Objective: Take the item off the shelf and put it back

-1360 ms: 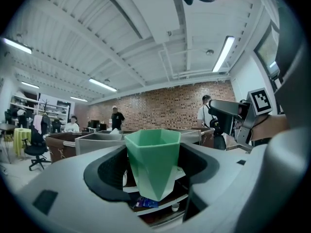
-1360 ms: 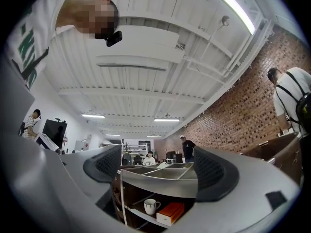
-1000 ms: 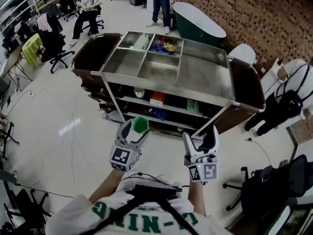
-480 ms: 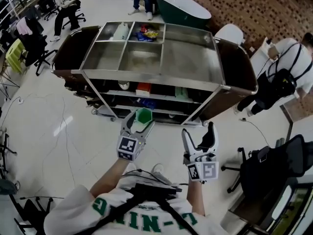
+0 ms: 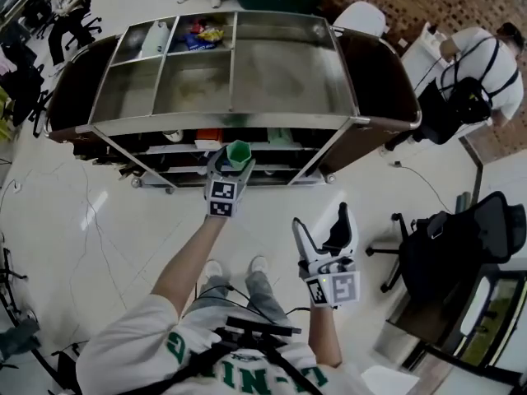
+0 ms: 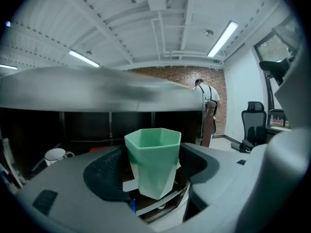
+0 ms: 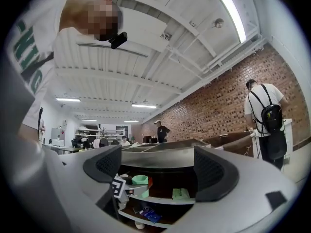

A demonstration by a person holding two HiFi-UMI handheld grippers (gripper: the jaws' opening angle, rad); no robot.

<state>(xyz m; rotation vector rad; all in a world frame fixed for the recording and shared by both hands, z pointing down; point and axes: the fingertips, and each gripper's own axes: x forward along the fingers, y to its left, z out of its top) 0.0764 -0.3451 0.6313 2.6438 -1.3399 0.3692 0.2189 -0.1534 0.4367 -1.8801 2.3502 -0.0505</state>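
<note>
left gripper view shows the green faceted cup (image 6: 153,161) clenched upright in the left gripper (image 5: 234,160), just in front of the cart's (image 5: 247,123) shelf (image 5: 272,148). it is best carried in level beneath the steel top, clear of the white mug (image 6: 55,155), and set flat before release. the right gripper (image 5: 323,223) hangs back, jaws apart and empty.

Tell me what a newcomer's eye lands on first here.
The bright green faceted cup stands out first, clamped in the left gripper and held up to the open front of the steel cart. The cart itself fills the upper middle of the head view, its top tray split into compartments. The right gripper hangs back at lower right, jaws apart with nothing between them.
</note>
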